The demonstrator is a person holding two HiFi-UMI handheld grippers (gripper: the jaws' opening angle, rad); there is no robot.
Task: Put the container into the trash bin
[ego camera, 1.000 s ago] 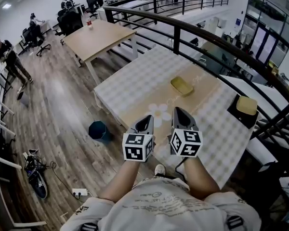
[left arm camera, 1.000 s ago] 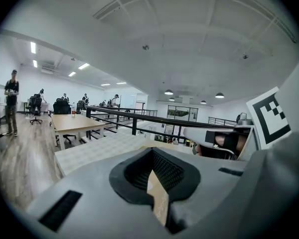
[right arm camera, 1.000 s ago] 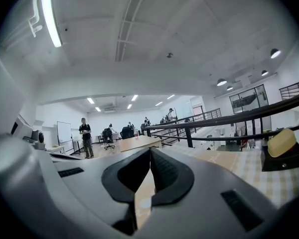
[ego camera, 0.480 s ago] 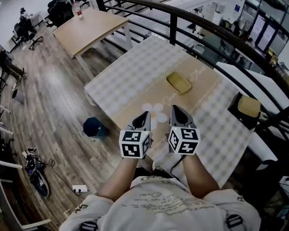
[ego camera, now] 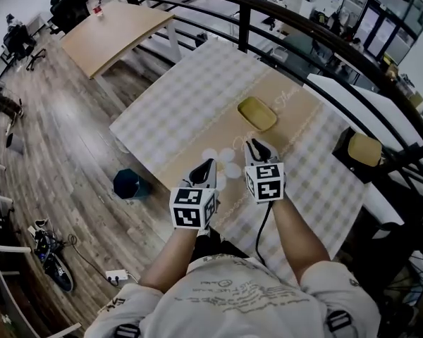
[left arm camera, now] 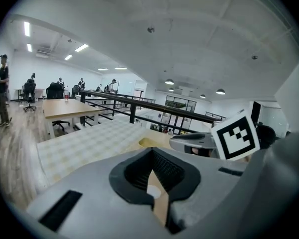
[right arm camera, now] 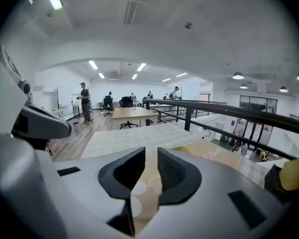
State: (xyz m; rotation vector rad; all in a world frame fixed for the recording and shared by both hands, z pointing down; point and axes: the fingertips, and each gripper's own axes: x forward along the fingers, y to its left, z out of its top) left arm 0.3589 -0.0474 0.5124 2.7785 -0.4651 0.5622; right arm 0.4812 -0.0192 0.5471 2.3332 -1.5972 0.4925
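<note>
A shallow yellow container (ego camera: 256, 113) lies on the tan runner of the checked table (ego camera: 190, 97). A dark teal trash bin (ego camera: 129, 184) stands on the wooden floor by the table's near left corner. My right gripper (ego camera: 256, 146) hovers just short of the container; its jaws are opening, with a narrow gap and nothing between them (right arm camera: 151, 156). My left gripper (ego camera: 204, 167) hangs further back over the table's near edge, shut and empty (left arm camera: 152, 153). The container's rim (left arm camera: 148, 143) shows past the left jaws.
A black railing (ego camera: 303, 30) runs behind the table. A black stool with a yellow cushion (ego camera: 365, 150) stands at the right. A bare wooden table (ego camera: 113, 30) stands far left. A bag (ego camera: 53, 259) and a power strip (ego camera: 116, 279) lie on the floor.
Both grippers moved forward and down over the table towards the container, the right one further. The right jaws went from shut to slightly apart.
</note>
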